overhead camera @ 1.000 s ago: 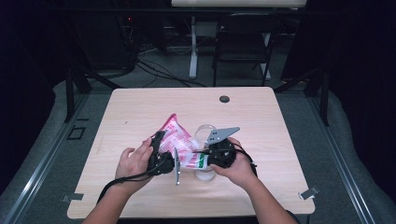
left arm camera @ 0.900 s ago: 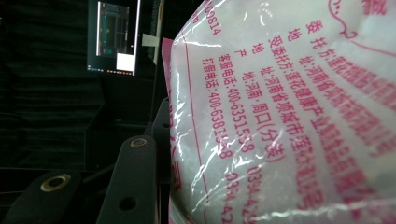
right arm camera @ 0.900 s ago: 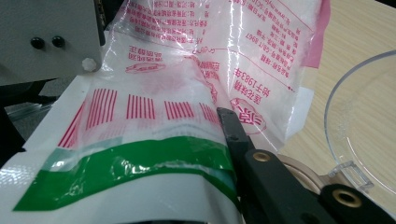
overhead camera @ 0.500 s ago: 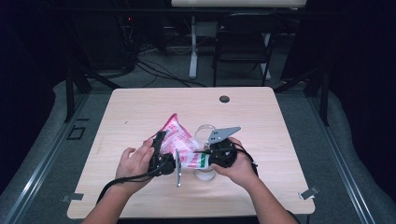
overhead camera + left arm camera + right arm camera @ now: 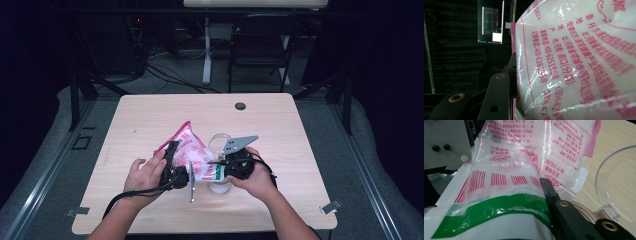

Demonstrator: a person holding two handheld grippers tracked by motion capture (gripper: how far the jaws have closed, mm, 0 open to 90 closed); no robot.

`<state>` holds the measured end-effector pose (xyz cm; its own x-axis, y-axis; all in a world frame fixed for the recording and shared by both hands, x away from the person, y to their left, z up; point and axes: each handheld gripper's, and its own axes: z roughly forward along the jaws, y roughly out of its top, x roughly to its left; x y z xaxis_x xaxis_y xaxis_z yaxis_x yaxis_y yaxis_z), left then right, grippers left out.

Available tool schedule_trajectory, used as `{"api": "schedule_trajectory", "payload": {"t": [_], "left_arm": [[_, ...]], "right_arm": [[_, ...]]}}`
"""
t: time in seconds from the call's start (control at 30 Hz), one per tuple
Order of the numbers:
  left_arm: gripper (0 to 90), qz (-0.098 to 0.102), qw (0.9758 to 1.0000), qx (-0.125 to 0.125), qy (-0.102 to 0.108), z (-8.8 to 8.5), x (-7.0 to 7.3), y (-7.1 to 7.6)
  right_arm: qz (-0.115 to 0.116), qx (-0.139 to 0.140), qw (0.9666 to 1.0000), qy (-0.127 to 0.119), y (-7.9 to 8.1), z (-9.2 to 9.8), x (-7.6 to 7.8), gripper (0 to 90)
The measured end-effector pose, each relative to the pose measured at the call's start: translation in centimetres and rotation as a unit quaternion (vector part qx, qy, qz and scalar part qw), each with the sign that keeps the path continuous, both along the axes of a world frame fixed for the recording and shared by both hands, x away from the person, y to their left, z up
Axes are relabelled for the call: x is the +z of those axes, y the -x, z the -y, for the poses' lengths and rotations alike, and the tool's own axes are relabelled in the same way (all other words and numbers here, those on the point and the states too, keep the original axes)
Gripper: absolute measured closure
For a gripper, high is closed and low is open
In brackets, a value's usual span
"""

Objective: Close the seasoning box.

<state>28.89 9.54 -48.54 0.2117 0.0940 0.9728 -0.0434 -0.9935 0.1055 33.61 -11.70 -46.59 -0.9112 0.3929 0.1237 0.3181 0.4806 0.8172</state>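
1. A person sits at a pale wooden bench (image 5: 150,210) and works with 2 handheld grippers over its near middle.
2. Both grippers grasp 1 thing: a clear plastic bag of white granules (image 5: 192,152) printed in pink, with a green band at 1 end.
3. The left gripper (image 5: 172,165) clamps the bag's pink upper part; in the left gripper view the bag (image 5: 579,65) presses against its black jaw. Its jaws have just been closing slightly on the bag.
4. The right gripper (image 5: 220,169) is clenched on the green-banded end (image 5: 499,210), with the film pinched flat.
5. The bag's long axis runs between the 2 grippers, rising from the right gripper toward the far left, so it lies tilted above the bench.
6. A clear round container (image 5: 220,145) stands just beyond the right gripper, touching or nearly touching the bag; its rim (image 5: 616,187) shows beside the bag in the right gripper view.
7. The right hand is nearer the container; judging by this, tipping the bag's end over that rim is the coming move.
8. A small dark grommet (image 5: 240,106) sits well apart, far back.
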Motion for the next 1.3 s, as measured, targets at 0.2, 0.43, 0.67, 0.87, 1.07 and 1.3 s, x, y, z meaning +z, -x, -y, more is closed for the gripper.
{"api": "schedule_trajectory", "payload": {"t": [0.2, 0.43, 0.67, 0.87, 1.07, 1.3], "left_arm": [[63.6, 0.006, 1.0000, -0.001, -0.005, 0.12, -0.11, 0.23], [63.7, 0.017, 0.9998, -0.008, -0.011, 0.17, -0.20, 0.54], [63.9, 0.019, 0.9996, -0.012, -0.018, 0.46, -0.24, 0.70], [64.0, 0.018, 0.9995, -0.016, -0.021, 0.63, -0.11, 0.60], [64.2, 0.017, 0.9993, -0.022, -0.025, 0.73, -0.11, 0.56], [64.5, 0.014, 0.9994, -0.021, -0.023, 0.76, -0.14, 0.52]], "right_arm": [[-0.004, 0.001, 1.0000, 0.002, -0.05, 0.10, -0.05, 90.0], [-0.003, 0.004, 1.0000, 0.004, 0.07, 0.13, -0.03, 90.0], [-0.001, -0.001, 1.0000, 0.004, 0.33, 0.36, -0.05, 90.0], [-0.002, -0.006, 1.0000, 0.006, 0.49, 0.58, -0.23, 90.0], [-0.007, -0.004, 0.9999, 0.010, 0.55, 0.69, -0.55, 90.0], [-0.012, -0.004, 0.9998, 0.012, 0.50, 0.66, -0.85, 90.0]]}}
